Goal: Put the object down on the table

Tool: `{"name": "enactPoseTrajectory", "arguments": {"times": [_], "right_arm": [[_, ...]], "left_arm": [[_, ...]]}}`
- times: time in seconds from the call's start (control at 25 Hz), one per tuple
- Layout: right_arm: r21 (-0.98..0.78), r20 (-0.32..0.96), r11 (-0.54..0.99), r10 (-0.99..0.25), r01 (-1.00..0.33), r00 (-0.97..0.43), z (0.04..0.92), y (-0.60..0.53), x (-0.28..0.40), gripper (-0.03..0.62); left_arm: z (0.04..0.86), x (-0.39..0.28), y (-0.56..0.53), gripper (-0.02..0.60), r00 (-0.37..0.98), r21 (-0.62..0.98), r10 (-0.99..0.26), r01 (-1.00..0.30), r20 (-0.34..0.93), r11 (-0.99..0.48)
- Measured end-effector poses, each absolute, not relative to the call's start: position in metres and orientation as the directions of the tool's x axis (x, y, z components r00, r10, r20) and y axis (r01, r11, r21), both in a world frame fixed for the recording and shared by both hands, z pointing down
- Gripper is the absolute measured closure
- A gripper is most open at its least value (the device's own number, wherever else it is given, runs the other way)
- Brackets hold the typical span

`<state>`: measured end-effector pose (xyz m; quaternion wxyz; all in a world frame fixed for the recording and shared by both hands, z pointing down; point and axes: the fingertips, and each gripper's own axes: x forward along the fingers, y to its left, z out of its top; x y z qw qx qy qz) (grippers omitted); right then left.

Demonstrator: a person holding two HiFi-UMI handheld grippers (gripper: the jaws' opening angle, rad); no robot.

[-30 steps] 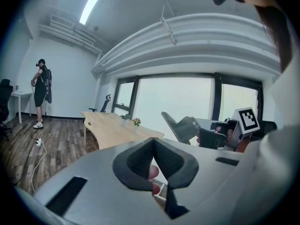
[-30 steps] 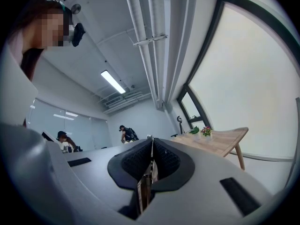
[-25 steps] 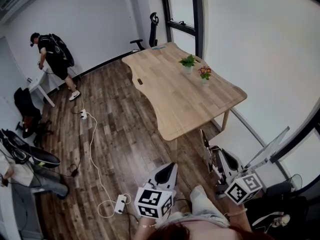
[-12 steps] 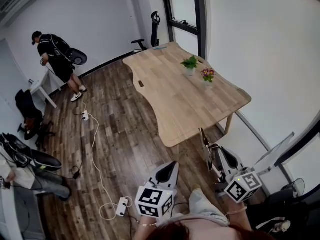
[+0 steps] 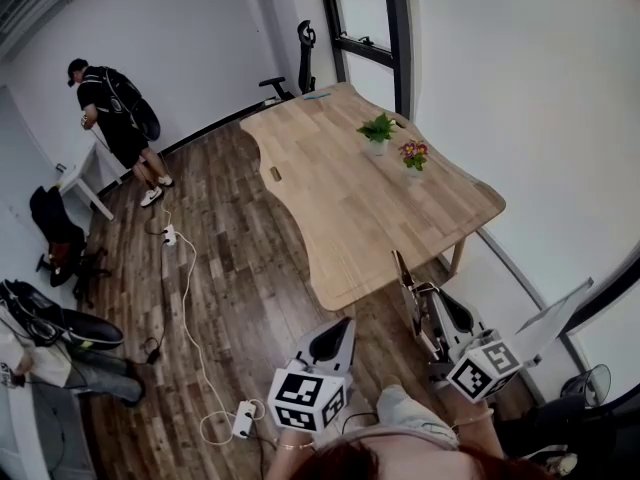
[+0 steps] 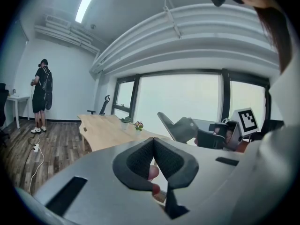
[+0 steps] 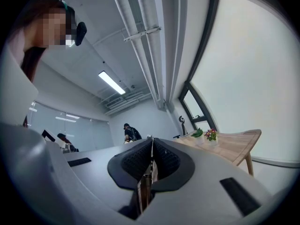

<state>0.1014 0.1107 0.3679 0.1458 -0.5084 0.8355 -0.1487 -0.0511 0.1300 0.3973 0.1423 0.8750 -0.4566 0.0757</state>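
Although the left tongs point(image 6: 153, 139) and right tongs point(image 7: 152, 138) are each pressed together at the tips, whether either pinches the object is unclear; a wooden table point(image 5: 340, 198) stands well ahead of both

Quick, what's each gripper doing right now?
Left gripper: closed, nothing between its pads.
Right gripper: closed on a thin flat object.

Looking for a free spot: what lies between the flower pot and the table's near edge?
Nothing. The head view shows bare wood from the flower pot to the near edge of the table.
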Motion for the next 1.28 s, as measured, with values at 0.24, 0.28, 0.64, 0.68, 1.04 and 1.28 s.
{"name": "enactPoseTrajectory", "arguments": {"times": [0.24, 0.28, 0.64, 0.68, 1.04, 1.28], "right_arm": [[-0.406, -0.100, 0.446, -0.889, -0.797, -0.447, 0.365, 0.084, 0.115, 0.589], [-0.406, -0.100, 0.448, -0.888, -0.796, -0.449, 0.364, 0.079, 0.117, 0.589], [-0.411, -0.117, 0.471, -0.876, -0.781, -0.467, 0.362, 0.033, 0.143, 0.589], [-0.413, -0.119, 0.475, -0.874, -0.777, -0.471, 0.363, 0.027, 0.146, 0.589], [-0.421, -0.127, 0.514, -0.849, -0.747, -0.512, 0.366, -0.014, 0.159, 0.589], [-0.436, -0.134, 0.533, -0.835, -0.725, -0.534, 0.369, -0.033, 0.157, 0.588]], "left_arm": [[0.393, -0.036, 0.105, 0.580, 0.567, 0.175, -0.780, -0.824, 0.265, -0.540], [0.392, -0.034, 0.100, 0.580, 0.566, 0.173, -0.780, -0.824, 0.266, -0.539], [0.390, -0.006, 0.058, 0.580, 0.549, 0.159, -0.792, -0.836, 0.268, -0.525], [0.391, -0.003, 0.052, 0.580, 0.546, 0.158, -0.793, -0.837, 0.268, -0.523], [0.393, 0.014, 0.021, 0.580, 0.517, 0.158, -0.811, -0.856, 0.273, -0.493], [0.400, 0.012, 0.013, 0.580, 0.497, 0.169, -0.817, -0.868, 0.292, -0.467]]}}
